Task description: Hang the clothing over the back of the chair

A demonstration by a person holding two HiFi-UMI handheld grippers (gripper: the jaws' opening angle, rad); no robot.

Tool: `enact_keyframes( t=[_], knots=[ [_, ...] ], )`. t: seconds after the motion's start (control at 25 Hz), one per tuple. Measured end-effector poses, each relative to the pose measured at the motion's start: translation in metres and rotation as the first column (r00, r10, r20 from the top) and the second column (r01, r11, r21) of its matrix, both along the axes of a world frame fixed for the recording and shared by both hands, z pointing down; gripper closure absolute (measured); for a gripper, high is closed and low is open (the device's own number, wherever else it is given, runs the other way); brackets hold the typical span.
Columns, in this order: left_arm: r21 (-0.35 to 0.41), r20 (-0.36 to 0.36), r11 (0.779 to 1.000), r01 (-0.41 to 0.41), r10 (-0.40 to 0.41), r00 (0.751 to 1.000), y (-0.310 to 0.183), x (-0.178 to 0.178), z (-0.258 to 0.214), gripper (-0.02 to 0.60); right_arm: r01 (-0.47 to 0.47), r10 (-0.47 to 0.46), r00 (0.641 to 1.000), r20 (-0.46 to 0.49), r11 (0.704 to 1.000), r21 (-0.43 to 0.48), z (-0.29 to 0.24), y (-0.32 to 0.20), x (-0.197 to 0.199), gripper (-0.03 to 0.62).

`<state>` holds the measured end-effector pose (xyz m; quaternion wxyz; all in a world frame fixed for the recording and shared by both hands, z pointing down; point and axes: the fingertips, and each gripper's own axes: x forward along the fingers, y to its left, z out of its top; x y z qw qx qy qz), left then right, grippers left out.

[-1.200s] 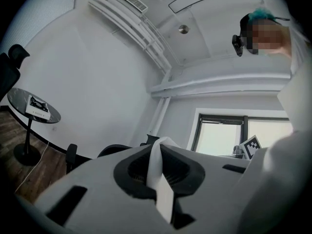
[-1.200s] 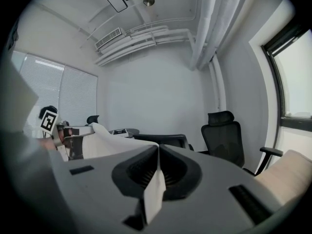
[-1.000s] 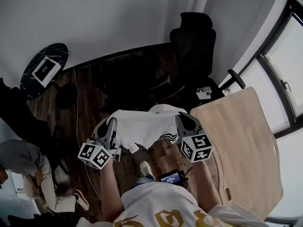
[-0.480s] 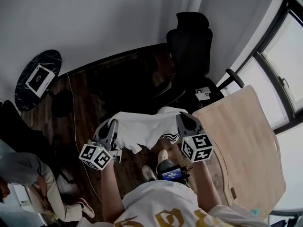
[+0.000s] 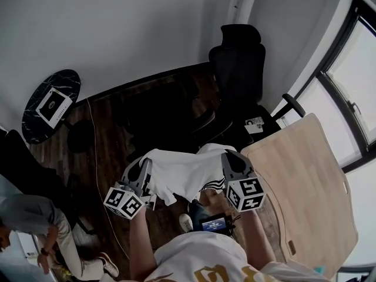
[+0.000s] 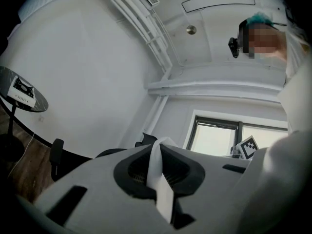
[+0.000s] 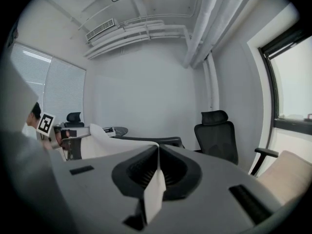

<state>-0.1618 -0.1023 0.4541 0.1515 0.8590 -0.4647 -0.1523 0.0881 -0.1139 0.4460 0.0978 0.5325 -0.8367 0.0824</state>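
A white garment (image 5: 185,172) with dark stripes on one edge hangs stretched between my two grippers in the head view. My left gripper (image 5: 145,163) is shut on its left end; a fold of the white cloth (image 6: 157,177) sits pinched between the jaws. My right gripper (image 5: 226,155) is shut on the right end, with the cloth (image 7: 157,182) clamped in its jaws too. A black office chair (image 5: 238,63) with a headrest stands beyond the garment, near the wall, and also shows in the right gripper view as the chair (image 7: 218,135).
A light wooden table (image 5: 299,187) lies to my right, by the windows (image 5: 352,81). A small round dark table (image 5: 51,96) with a white device stands at the left. A person (image 5: 35,228) sits at the lower left. A dark desk (image 5: 158,104) stands ahead on the wood floor.
Both grippers and the stretched garment have shifted a little forward, toward the black chair. The grips on the cloth are the same.
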Motion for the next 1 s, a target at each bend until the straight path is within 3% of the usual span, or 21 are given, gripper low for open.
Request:
enact_keyframes(
  t=[0.44,0.72,1.0],
  knots=[
    [0.043,-0.064,0.999,0.012,-0.01,0.998,0.009,-0.01,-0.027,0.549,0.006,-0.009,0.999,0.035,0.997,0.077,-0.036,0.006,-0.008,0.578],
    [0.086,-0.06,0.996,0.026,-0.021,0.998,0.003,-0.01,-0.062,0.549,-0.002,-0.007,0.998,0.058,0.989,0.148,-0.073,-0.001,-0.007,0.578],
    [0.162,-0.115,0.987,0.021,-0.002,0.993,-0.007,-0.016,-0.113,0.549,-0.031,0.008,0.996,0.091,0.969,0.247,-0.122,-0.008,-0.012,0.578]
  ],
)
